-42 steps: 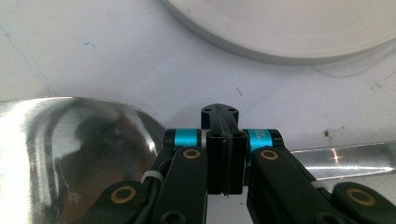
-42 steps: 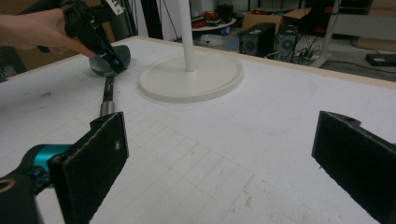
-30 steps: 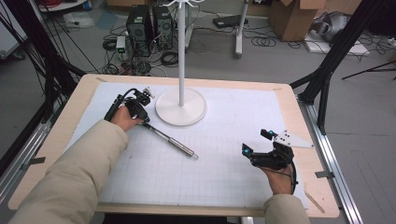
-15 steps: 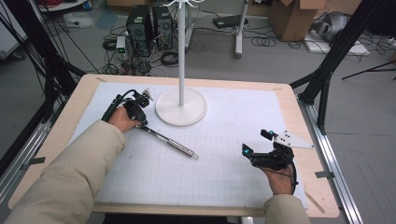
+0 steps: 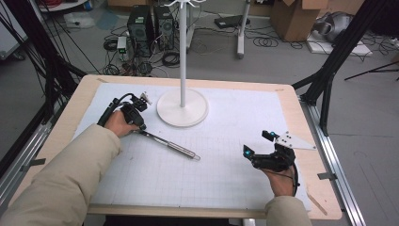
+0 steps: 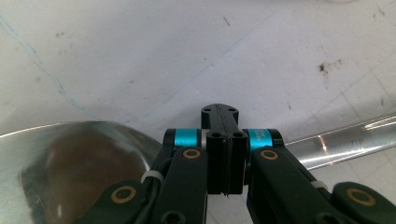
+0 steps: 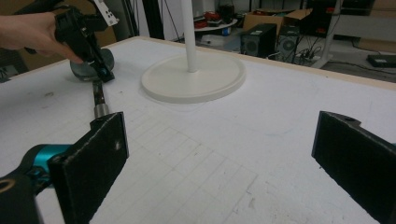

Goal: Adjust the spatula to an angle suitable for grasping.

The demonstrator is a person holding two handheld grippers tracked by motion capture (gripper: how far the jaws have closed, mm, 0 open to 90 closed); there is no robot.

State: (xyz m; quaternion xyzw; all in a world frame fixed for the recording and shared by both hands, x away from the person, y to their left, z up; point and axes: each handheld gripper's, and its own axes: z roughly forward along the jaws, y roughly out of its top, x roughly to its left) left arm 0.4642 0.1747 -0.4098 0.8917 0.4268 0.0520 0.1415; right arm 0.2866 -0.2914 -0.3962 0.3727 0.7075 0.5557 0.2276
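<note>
A white mat (image 5: pixel 226 155) covers most of the table (image 5: pixel 301 113) across the middle of the high view. A white stand (image 5: pixel 182 106) rises from its round base at upper centre. Left of centre a metal ladle (image 5: pixel 171 147) lies on the mat, its handle running toward lower right and its bowl at the upper left end, under the left gripper (image 5: pixel 139 123). In the left gripper view the jaws are pressed together over the ladle's neck, the bowl (image 6: pixel 70 163) at lower left and the handle at right; whether they pinch the neck I cannot tell. At lower right the right gripper (image 5: pixel 259 143) hovers, jaws wide apart, holding nothing.
</note>
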